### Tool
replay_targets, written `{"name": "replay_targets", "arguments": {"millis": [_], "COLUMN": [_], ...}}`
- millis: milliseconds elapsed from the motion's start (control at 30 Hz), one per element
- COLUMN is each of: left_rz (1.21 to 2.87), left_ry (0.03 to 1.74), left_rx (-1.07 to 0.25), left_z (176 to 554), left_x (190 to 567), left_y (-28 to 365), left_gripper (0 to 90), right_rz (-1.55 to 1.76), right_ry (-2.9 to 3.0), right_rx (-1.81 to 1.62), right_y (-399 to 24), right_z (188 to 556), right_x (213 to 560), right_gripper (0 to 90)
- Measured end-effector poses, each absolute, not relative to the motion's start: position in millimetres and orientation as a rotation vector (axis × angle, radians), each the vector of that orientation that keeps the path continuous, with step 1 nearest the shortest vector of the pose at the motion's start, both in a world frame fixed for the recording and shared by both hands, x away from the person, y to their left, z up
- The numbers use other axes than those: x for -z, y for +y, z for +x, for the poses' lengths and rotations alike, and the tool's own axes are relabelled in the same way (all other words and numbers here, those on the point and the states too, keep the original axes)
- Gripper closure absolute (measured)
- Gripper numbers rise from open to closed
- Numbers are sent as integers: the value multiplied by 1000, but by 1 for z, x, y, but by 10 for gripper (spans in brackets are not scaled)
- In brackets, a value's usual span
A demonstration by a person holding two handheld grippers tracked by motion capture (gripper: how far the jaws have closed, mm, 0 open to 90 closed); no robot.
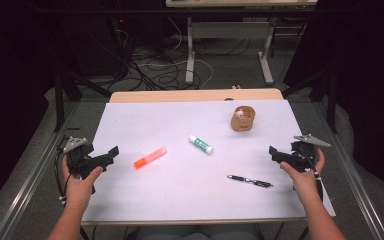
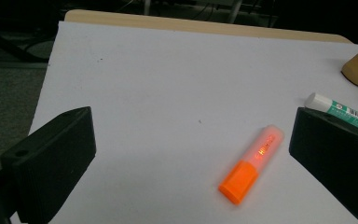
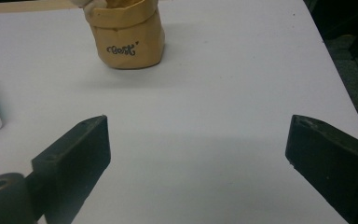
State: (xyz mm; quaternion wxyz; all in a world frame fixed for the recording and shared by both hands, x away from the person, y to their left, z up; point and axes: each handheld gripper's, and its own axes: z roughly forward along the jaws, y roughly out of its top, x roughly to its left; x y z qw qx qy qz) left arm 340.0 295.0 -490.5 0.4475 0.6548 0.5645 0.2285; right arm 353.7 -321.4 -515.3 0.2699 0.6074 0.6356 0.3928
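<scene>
1. Plainly, both grippers are hovering with jaws standing wide apart and holding nothing: the left gripper (image 1: 111, 153) is sitting at the table's left edge, the right gripper (image 1: 275, 152) at its right edge.
2. The orange highlighter (image 1: 150, 157) is lying flat on the white table (image 1: 145, 120), just beyond the left gripper and pointing slantwise — a straight-in reach is risking jaws closing across its ends, so it is likely skidding or spinning away.
3. The glue stick (image 1: 200, 144) is lying near the highlighter; a wide sweep is risking a knock that sets it rolling.
4. The black pen (image 1: 249, 181) is resting close to the right hand — thin and low, it is prone to slipping under the jaws.
5. The small paper bag (image 1: 242, 118) is standing upright at the far side; a careless brush is risking tipping it.
</scene>
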Motion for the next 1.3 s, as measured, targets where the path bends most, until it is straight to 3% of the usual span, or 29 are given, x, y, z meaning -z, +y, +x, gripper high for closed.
{"name": "replay_targets", "arguments": {"millis": [200, 700, 1300], "left_rz": [1644, 1653, 1631], "left_ry": [1378, 1380, 1395], "left_rx": [-582, -574, -586], "left_z": [338, 331, 331], "left_x": [495, 499, 499], "left_y": [285, 282, 286], "left_gripper": [5, 4, 4], "right_rz": [1663, 1597, 1628], "right_ry": [1702, 1758, 1859], "right_rx": [-1048, -1067, -1049], "right_y": [-320, -296, -282], "right_z": [357, 366, 403], "right_x": [515, 513, 483], "right_gripper": [154, 154, 176]}}
